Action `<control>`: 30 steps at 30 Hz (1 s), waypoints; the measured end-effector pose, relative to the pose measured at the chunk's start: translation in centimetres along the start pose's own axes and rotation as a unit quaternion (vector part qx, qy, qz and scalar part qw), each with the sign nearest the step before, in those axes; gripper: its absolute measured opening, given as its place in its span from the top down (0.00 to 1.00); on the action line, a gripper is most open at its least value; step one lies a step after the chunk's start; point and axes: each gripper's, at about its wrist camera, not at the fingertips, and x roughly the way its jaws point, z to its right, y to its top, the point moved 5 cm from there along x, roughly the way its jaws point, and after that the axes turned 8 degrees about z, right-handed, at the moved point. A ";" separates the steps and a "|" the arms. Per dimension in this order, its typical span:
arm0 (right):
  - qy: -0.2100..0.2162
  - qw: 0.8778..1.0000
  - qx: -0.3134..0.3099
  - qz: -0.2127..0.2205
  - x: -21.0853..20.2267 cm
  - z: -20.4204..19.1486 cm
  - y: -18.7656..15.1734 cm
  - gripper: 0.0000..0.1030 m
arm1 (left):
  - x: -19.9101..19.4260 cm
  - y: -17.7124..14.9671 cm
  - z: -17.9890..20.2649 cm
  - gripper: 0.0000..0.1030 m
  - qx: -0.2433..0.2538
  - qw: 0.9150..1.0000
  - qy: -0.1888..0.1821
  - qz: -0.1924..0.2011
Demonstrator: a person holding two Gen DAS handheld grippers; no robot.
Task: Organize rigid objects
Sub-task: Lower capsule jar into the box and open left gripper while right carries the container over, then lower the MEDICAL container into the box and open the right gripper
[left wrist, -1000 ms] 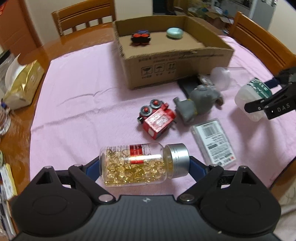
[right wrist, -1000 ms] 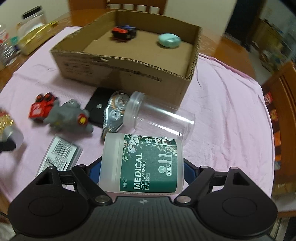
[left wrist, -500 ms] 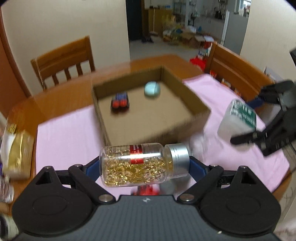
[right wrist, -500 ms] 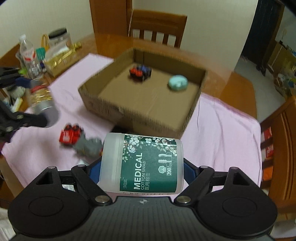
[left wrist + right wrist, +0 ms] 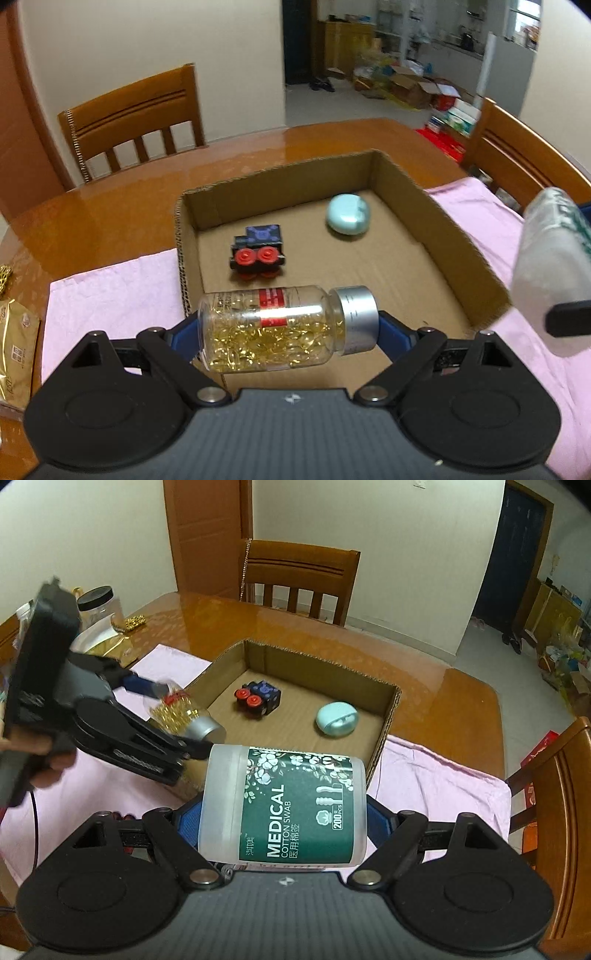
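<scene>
My left gripper is shut on a clear capsule bottle with a silver cap, held lying sideways above the near part of the cardboard box. The same bottle shows in the right wrist view over the box's left wall. My right gripper is shut on a white cotton swab jar with a green label, held crosswise in front of the box's near right corner. That jar appears blurred at the right edge of the left wrist view. Inside the box lie a black toy train and a pale blue case.
The box stands on a pink cloth over a glossy wooden table. Wooden chairs stand behind and to the right. A gold packet and a black-lidded jar sit at the table's left side.
Both grippers have risen and moved toward the box with their loads. The loose items on the cloth have dropped out of view, and the left one now hovers over the box.
</scene>
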 end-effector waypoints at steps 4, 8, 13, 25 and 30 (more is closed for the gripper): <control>-0.003 1.000 0.002 -0.006 1.0 0.2 0.4 0.16 | -0.1 0.4 -0.8 0.08 -0.015 0.999 0.027 0.021; -0.006 1.000 0.000 -0.013 2.3 0.4 0.8 0.16 | -2.2 0.7 -1.8 0.06 -0.038 0.998 0.026 0.036; -0.008 1.000 -0.004 -0.022 4.2 0.7 1.7 0.16 | -5.6 -0.3 -3.6 0.02 -0.064 0.995 0.052 0.051; -0.016 0.999 -0.010 -0.044 10.4 1.2 4.4 0.16 | -11.1 -7.4 -6.9 0.01 -0.112 0.982 0.143 0.053; -0.030 0.998 0.004 -0.048 12.4 1.8 4.9 0.07 | -11.4 -9.3 -7.2 0.01 -0.122 0.982 0.142 0.037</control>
